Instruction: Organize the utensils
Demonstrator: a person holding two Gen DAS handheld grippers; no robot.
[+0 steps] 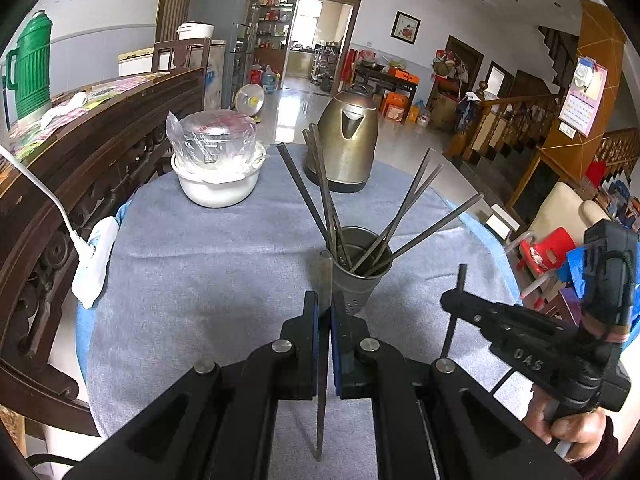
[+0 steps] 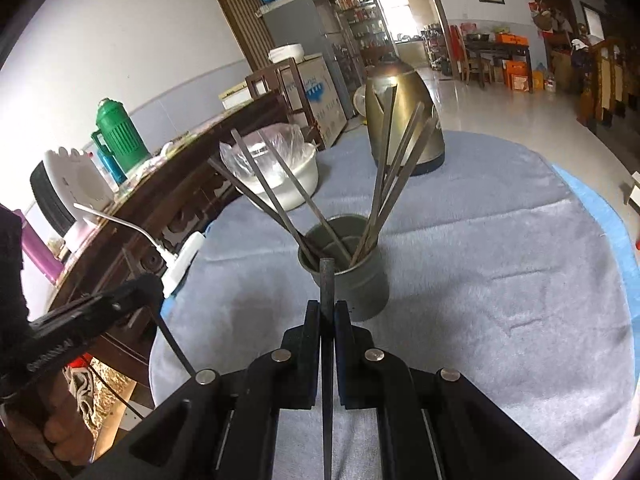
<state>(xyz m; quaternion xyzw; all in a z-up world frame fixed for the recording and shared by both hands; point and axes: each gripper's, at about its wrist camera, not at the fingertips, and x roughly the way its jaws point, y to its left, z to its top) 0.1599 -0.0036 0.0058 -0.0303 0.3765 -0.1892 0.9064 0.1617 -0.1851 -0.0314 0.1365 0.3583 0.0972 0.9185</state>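
A grey metal holder cup (image 1: 360, 276) stands mid-table with several dark metal chopsticks (image 1: 320, 184) leaning out of it; it also shows in the right wrist view (image 2: 352, 280). My left gripper (image 1: 325, 308) is shut on one chopstick (image 1: 325, 280), held upright just in front of the cup's left side. My right gripper (image 2: 328, 312) is shut on another chopstick (image 2: 327, 280), upright just before the cup. The right gripper also shows in the left wrist view (image 1: 454, 304) with its chopstick (image 1: 460, 280). The left gripper (image 2: 148, 292) shows in the right wrist view, low on the left.
A brass kettle (image 1: 348, 140) stands at the table's far side, a white bowl with a plastic-wrapped pot (image 1: 218, 160) at far left. A white power strip (image 1: 94, 264) lies on the left edge beside a dark wooden bench (image 1: 80, 152). The grey tablecloth (image 1: 200, 280) covers the round table.
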